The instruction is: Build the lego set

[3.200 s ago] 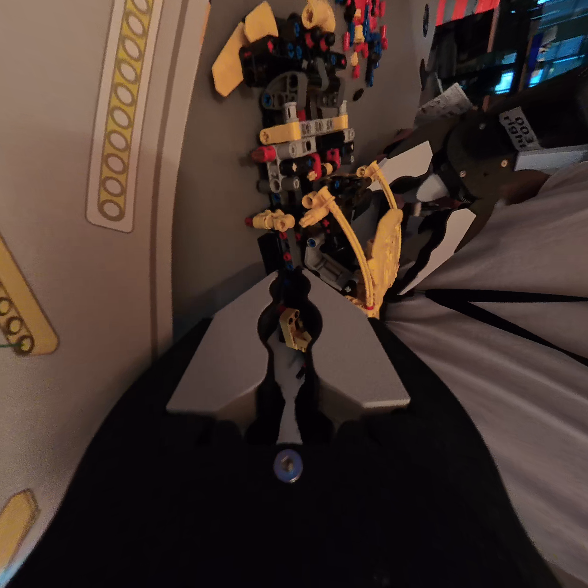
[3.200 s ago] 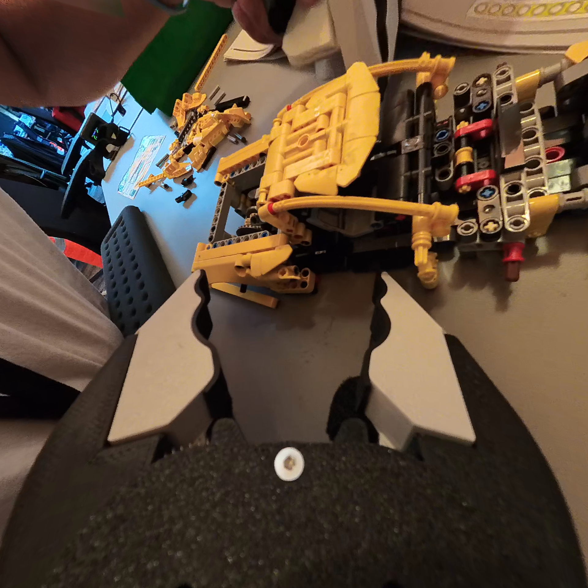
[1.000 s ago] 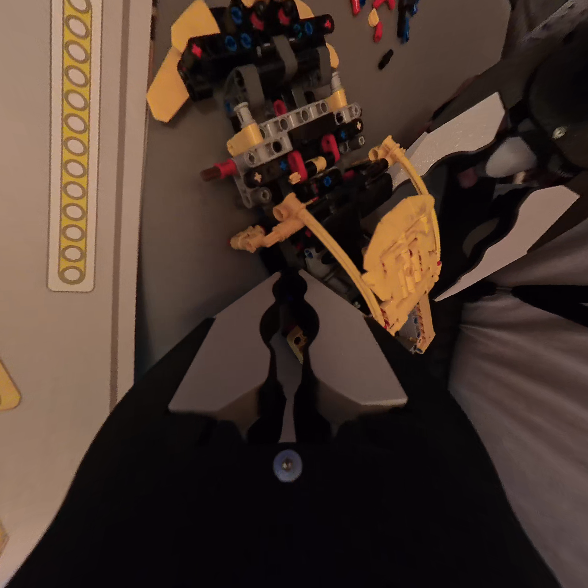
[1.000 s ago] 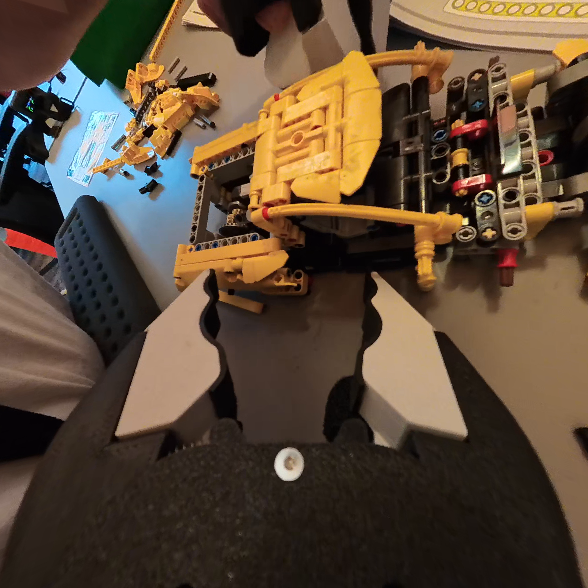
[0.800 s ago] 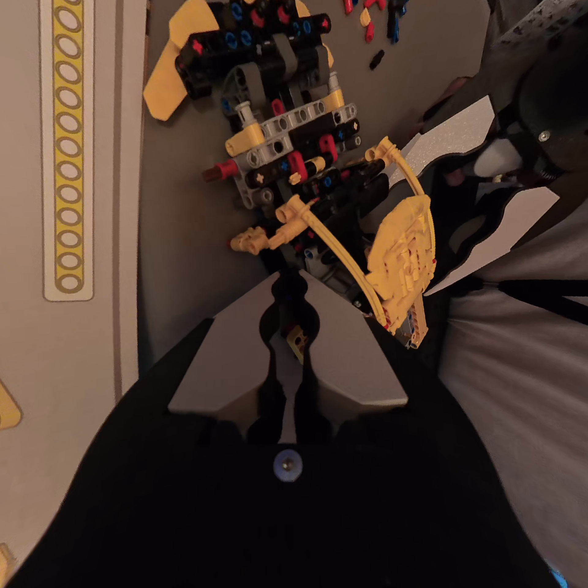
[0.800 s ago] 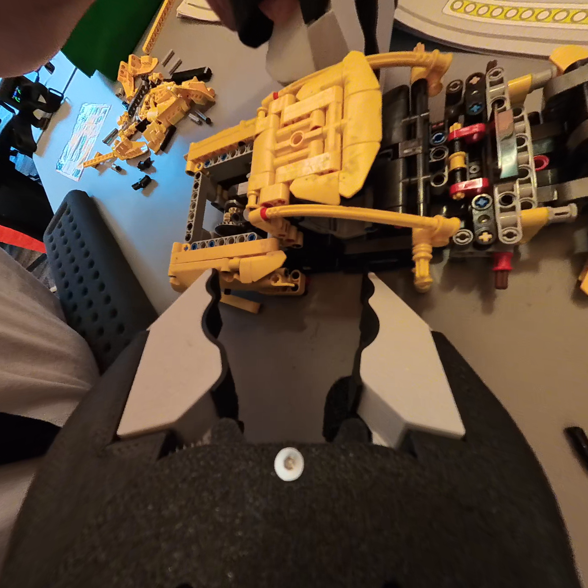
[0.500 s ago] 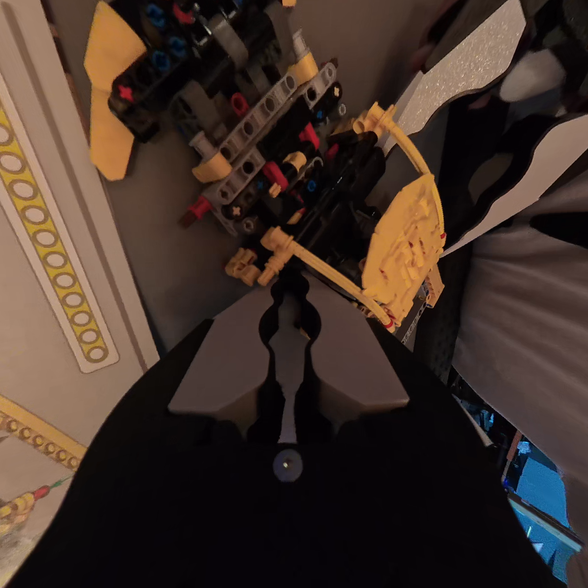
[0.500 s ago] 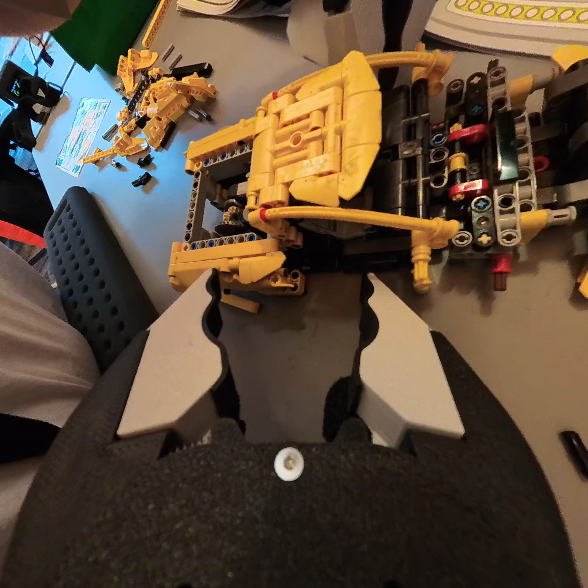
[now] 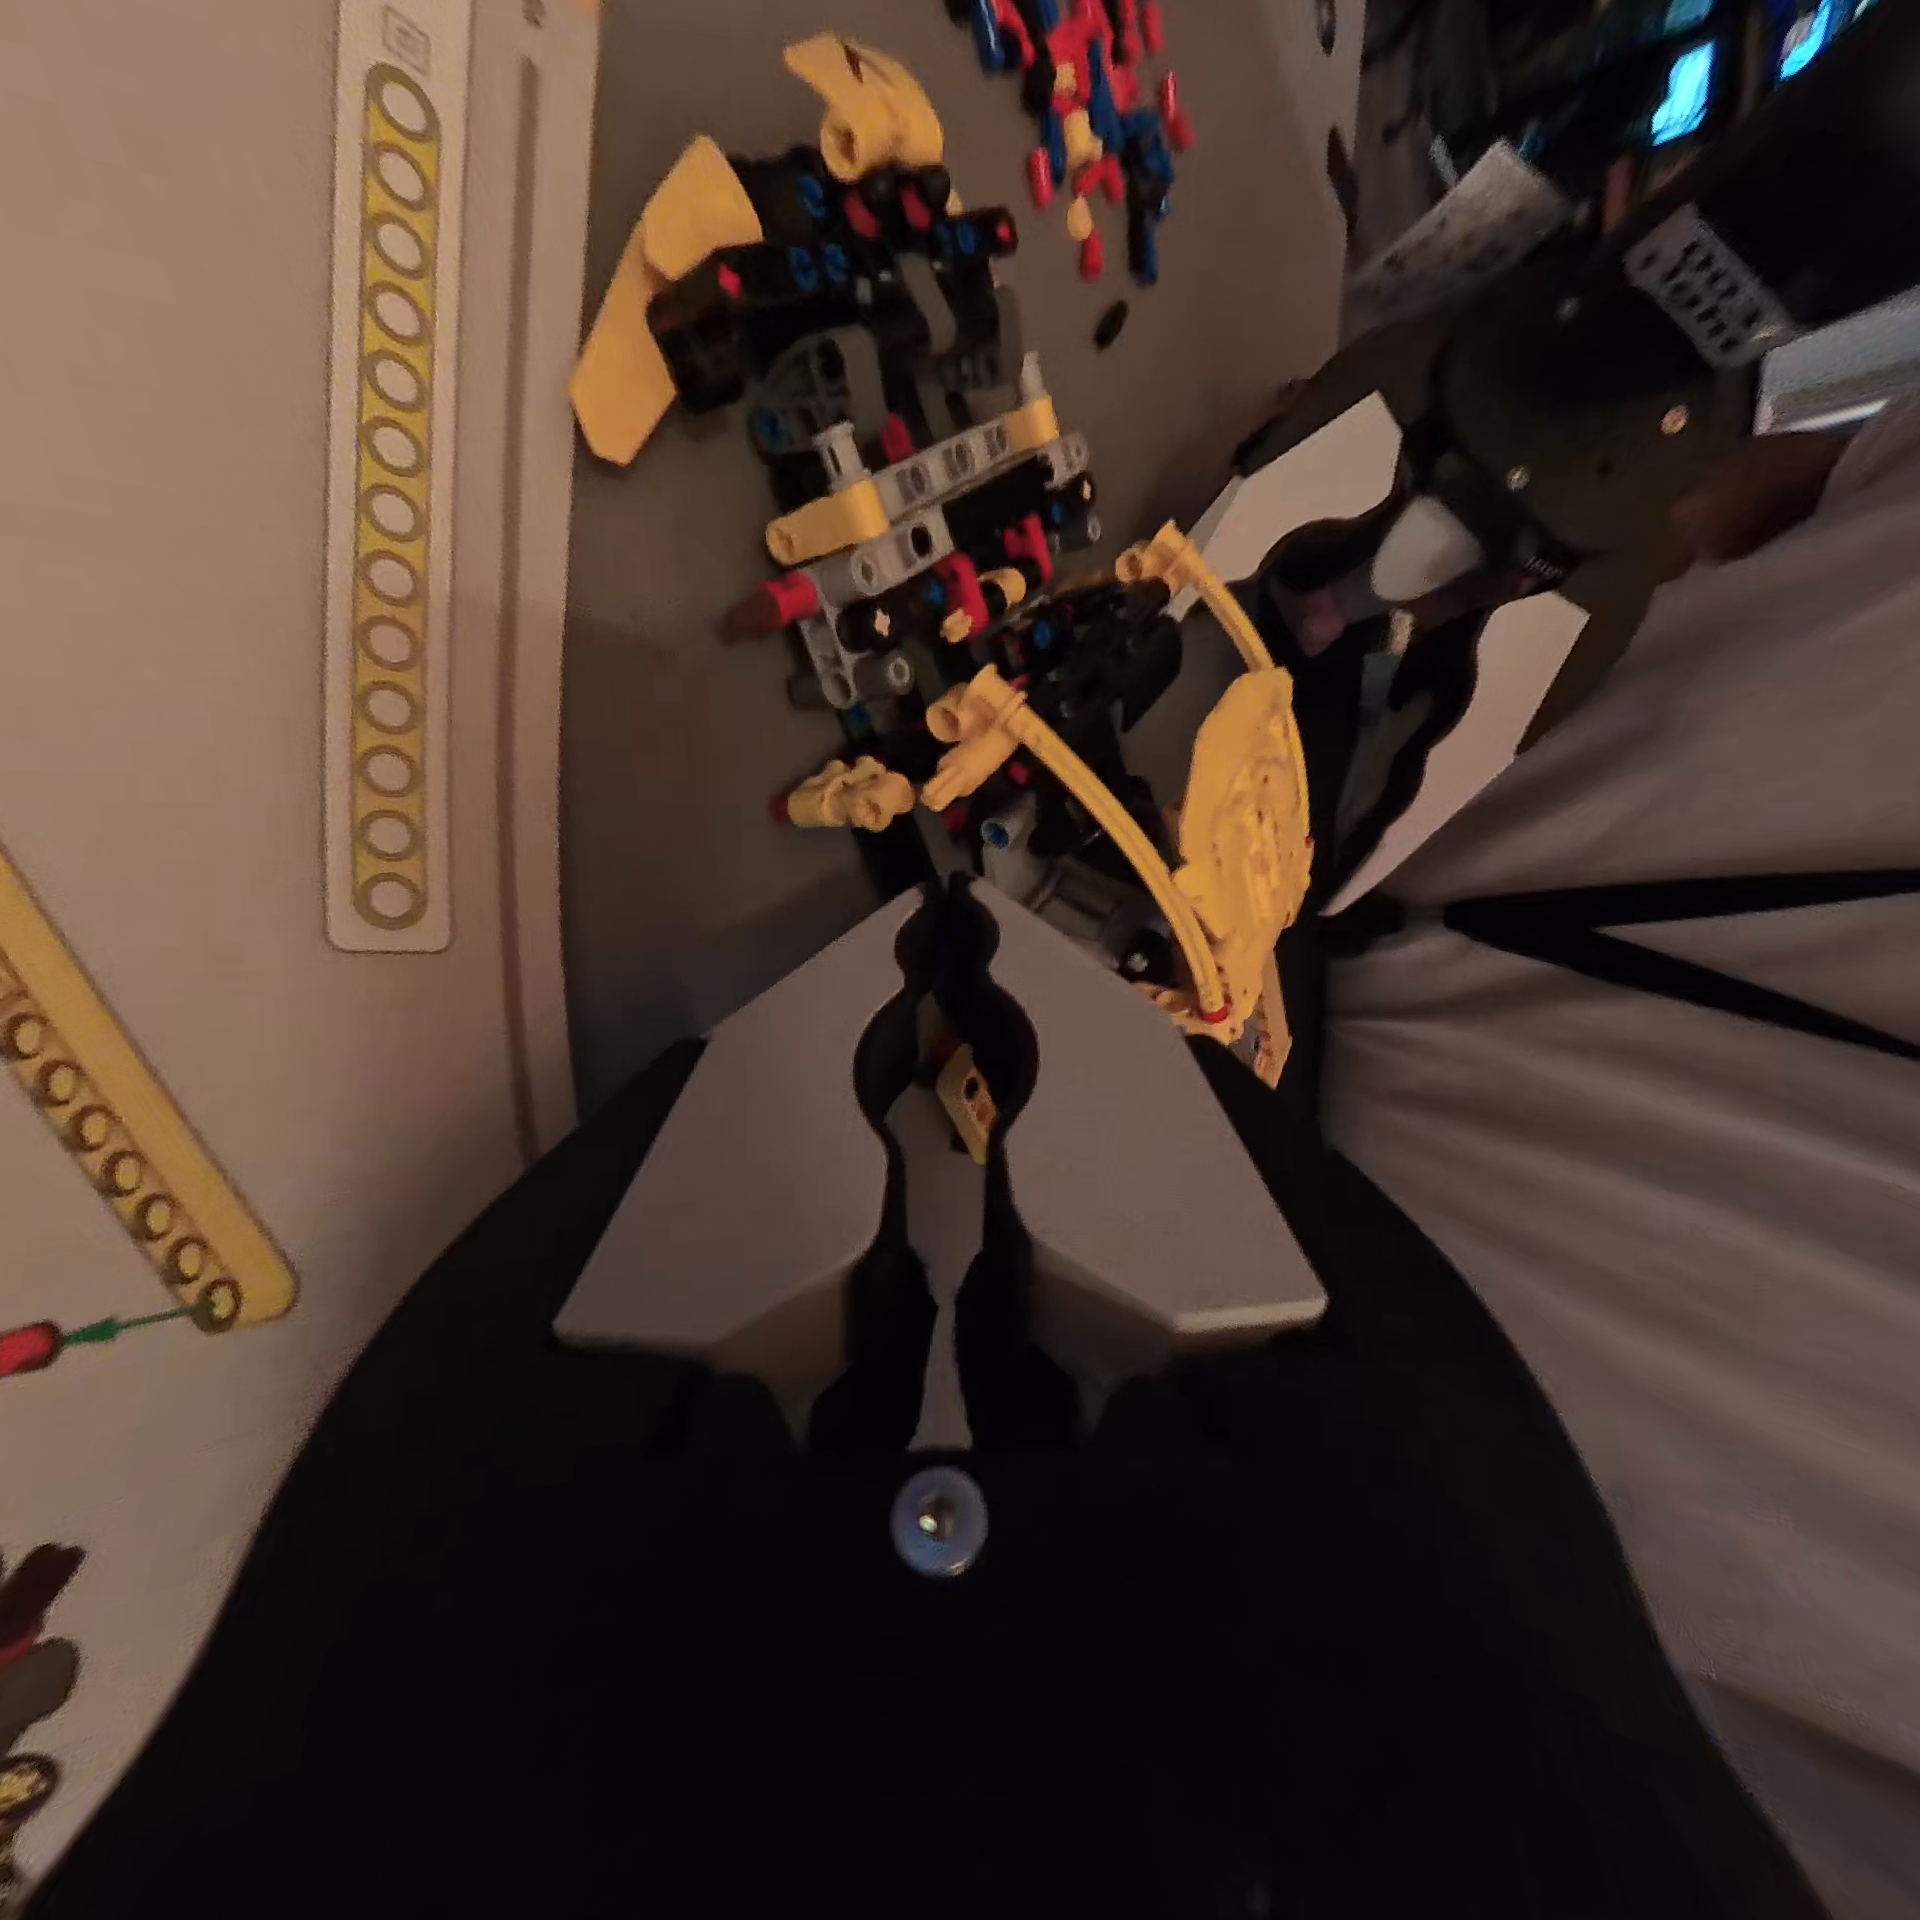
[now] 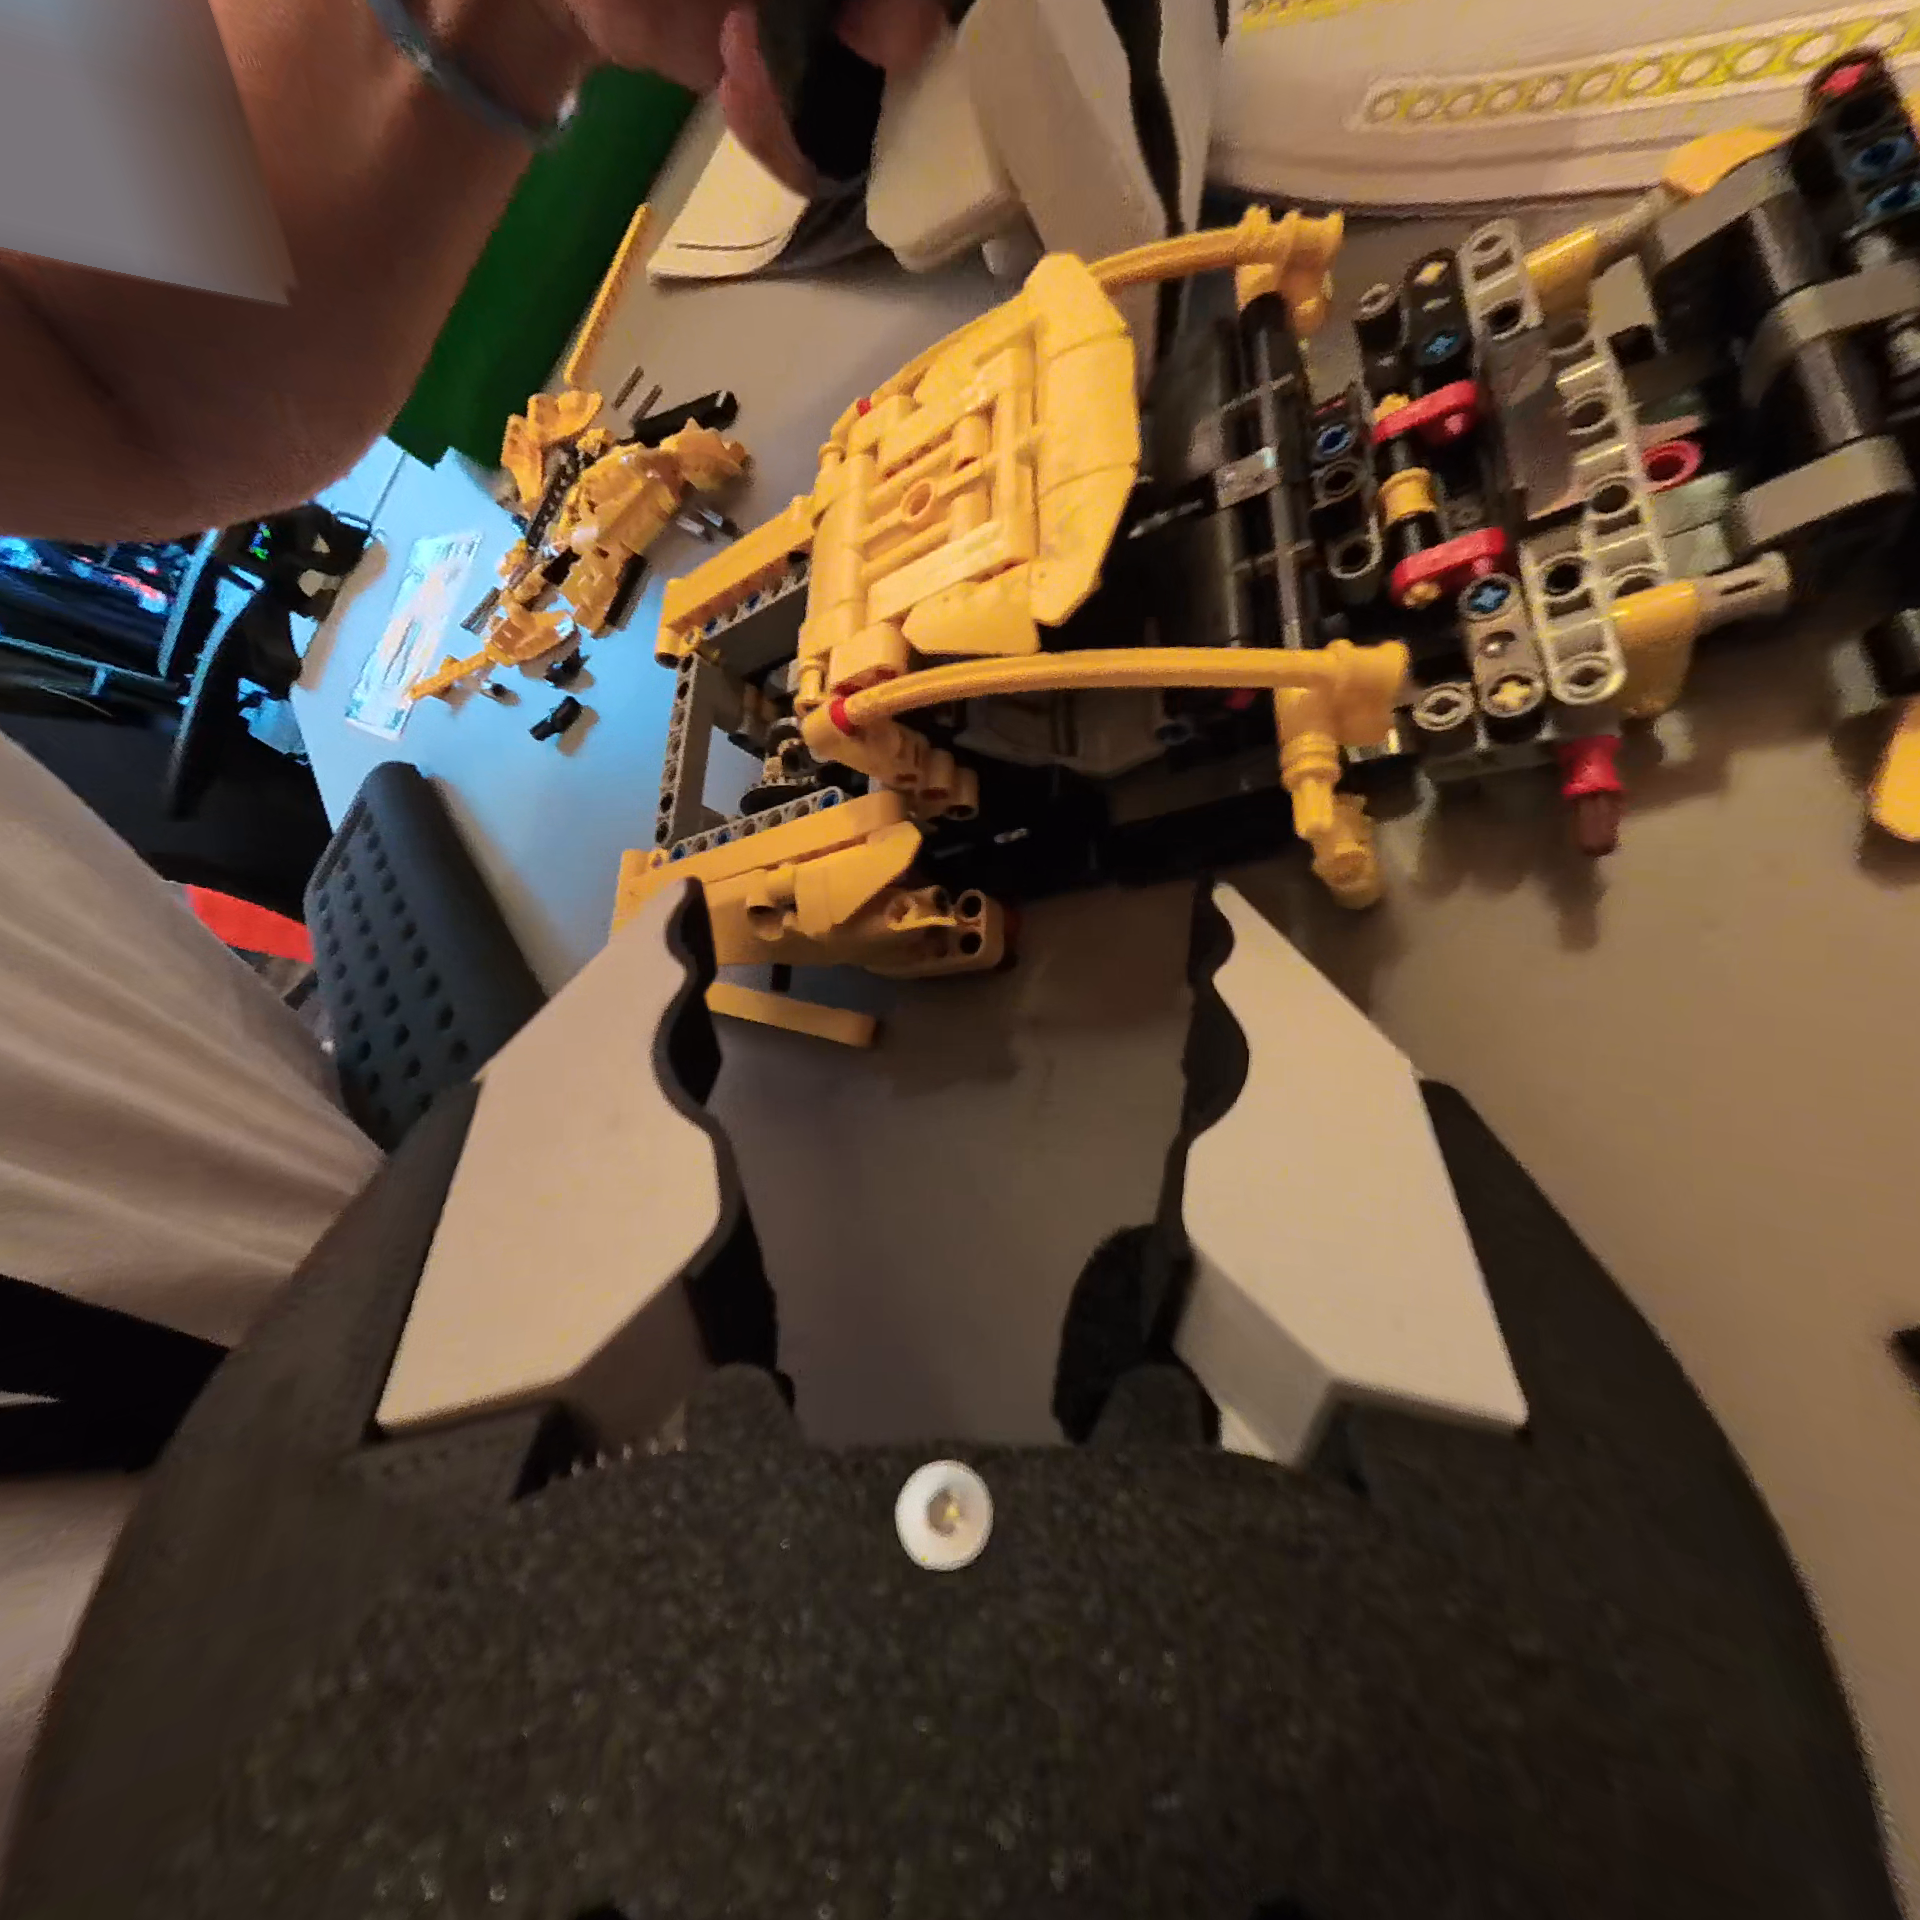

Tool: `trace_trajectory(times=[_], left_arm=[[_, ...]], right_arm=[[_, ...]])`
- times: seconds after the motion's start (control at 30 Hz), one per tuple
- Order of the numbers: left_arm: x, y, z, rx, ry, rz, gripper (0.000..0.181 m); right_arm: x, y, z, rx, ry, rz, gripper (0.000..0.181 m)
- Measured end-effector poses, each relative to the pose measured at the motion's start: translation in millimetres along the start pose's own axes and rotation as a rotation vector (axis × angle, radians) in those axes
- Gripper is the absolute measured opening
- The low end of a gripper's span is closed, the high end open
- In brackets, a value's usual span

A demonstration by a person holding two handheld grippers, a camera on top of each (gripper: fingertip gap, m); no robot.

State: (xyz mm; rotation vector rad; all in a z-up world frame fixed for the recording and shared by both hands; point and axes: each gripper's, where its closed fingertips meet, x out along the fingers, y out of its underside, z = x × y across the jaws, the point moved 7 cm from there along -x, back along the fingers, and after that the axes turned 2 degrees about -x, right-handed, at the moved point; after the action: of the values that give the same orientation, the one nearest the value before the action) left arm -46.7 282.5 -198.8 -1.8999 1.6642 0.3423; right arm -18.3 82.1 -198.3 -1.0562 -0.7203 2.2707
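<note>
- My left gripper (image 9: 951,914) is clenched on the rear edge of the lego model (image 9: 966,582), with a small yellow pinned piece (image 9: 968,1107) showing in the hollow between the fingers; I hold there so the model cannot slide on the grey table (image 10: 1662,1039) while I work on it.
- The model lies flat on that table, its yellow roof panel (image 10: 977,499) facing my right-hand camera and the black and grey front frame (image 10: 1507,540) stretching away toward the instruction sheet (image 9: 260,520).
- My right gripper (image 10: 945,925) is released, fingers wide apart, hovering just short of the model's near side beside the yellow side beam (image 10: 821,894); I judge it is lined up to take hold of that flank (nothing lies between its fingers yet).
- Loose red and blue pins (image 9: 1091,156) wait beyond the model, and a second yellow sub-assembly (image 10: 592,520) sits well apart, probably kept for later steps.
- Compared with half a second ago, my left view has swung back straight: the model then ran diagonally, and the small yellow piece was not visible in the hollow. My right gripper's spread is unchanged.
</note>
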Motion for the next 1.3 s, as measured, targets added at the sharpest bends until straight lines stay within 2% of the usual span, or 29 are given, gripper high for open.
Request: trace_trajectory(times=[0.23,0.43,0.7,0.9,1.0,1.1,1.3], left_arm=[[17.7,5.0,-2.1,0.030,-0.060,0.034,0.002],[19.9,4.7,-3.2,0.029,-0.106,0.007,0.005],[22.7,3.9,-13.5,0.078,-0.268,0.031,0.006],[25.8,1.7,-19.6,0.087,-0.361,0.068,0.007],[25.8,0.8,-20.0,0.048,-0.367,0.057,0.005],[26.1,1.1,-21.7,0.038,-0.391,0.049,0.004],[26.7,1.4,-22.1,0.009,-0.392,0.036,0.003]], right_arm=[[7.0,-0.4,0.1,-0.021,0.017,0.009,0.093],[11.1,-1.7,1.8,-0.055,0.060,0.010,0.092],[17.9,2.6,7.6,-0.059,0.138,-0.097,0.095],[20.9,0.1,10.0,-0.028,0.179,-0.102,0.093],[17.7,-0.2,7.3,0.020,0.150,-0.118,0.089],[10.9,-3.0,6.0,0.088,0.055,-0.153,0.089],[15.9,-4.4,7.3,0.049,0.061,-0.157,0.087]])
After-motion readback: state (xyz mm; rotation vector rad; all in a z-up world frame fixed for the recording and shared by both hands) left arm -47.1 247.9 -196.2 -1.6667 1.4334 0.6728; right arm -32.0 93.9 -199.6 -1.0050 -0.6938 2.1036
